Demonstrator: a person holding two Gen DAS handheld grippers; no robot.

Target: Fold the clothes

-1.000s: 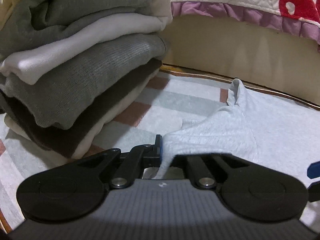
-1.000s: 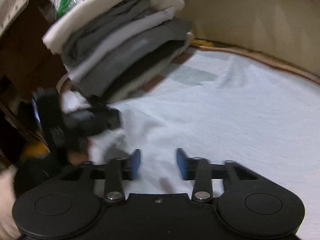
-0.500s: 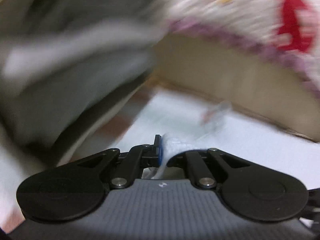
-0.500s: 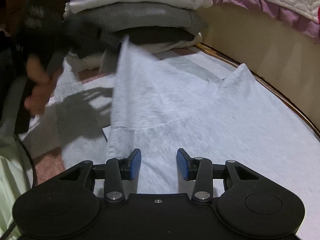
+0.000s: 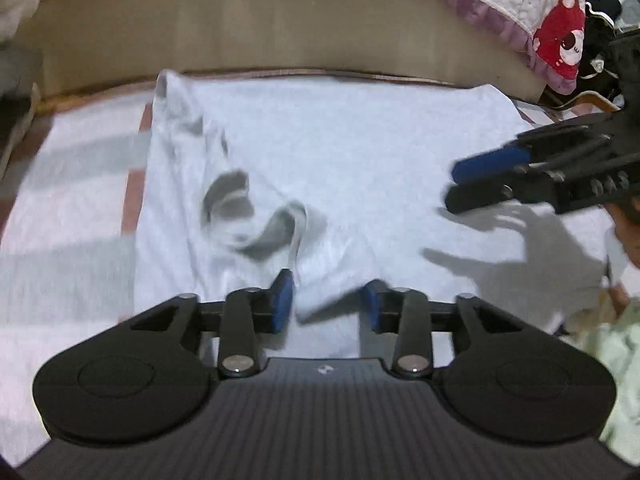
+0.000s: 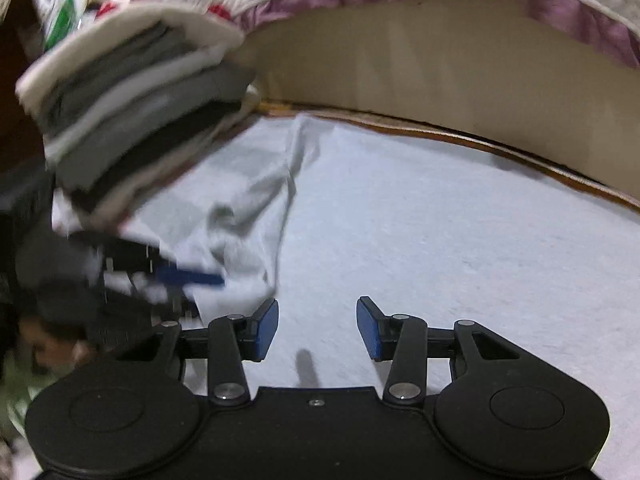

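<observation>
Folding is judged to be at an early step: the pale grey garment [image 5: 340,152] is spread on the striped mat [image 5: 68,200], with one side bunched up near the left gripper [image 5: 326,300]. The fingers of this gripper are spread and nothing is pinched. The right gripper [image 6: 318,326] is also held apart, just above the cloth. Next, a fresh edge must probably be gripped. A stack of folded clothes [image 6: 132,120] and the bed frame [image 6: 440,88] stand close by.

A quilt [image 5: 532,8] with a purple ruffle overhangs a beige bed base [image 6: 440,76].
</observation>
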